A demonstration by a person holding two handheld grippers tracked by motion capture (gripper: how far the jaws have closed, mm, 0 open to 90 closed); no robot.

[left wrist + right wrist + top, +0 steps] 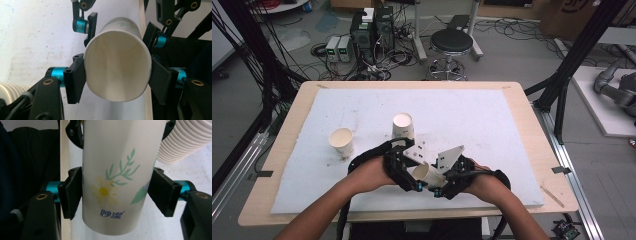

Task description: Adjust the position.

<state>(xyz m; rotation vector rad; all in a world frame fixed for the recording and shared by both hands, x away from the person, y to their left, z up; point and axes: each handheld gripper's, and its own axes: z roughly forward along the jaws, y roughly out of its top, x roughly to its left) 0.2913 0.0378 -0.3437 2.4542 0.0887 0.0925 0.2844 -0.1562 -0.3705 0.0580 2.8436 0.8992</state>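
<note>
Between the two hands, low over the near edge of the worktop (287, 150), a paper cup (428, 173) lies on its side in the air, its long axis running roughly from one tool to the other. The left tool (408, 172) pinches it near the open rim: in the left gripper view the pads (76, 77) press on either side of the mouth of the cup (117, 67) and squeeze it slightly oval. The right tool (447, 181) takes the other end; in the right gripper view its pads (72, 192) sit against the cup's wall (115, 177) just above the base, pinching it too. So both tools are equally near and both grip the same cup, one at each end; any coming pull or hand-over runs along that shared axis.

The cup is thin white paper, smooth, tapering toward the base, printed with a yellow daisy, green leaves and blue lettering. A wall this light will likely buckle under a hard squeeze.

A ribbed stack of white cups (185, 142) lies beside the held one. Farther back on the white foam sheet (472, 115) covering the wooden worktop, two more paper cups stand apart: one at the left (341, 142) and one near the middle (403, 126).
</note>
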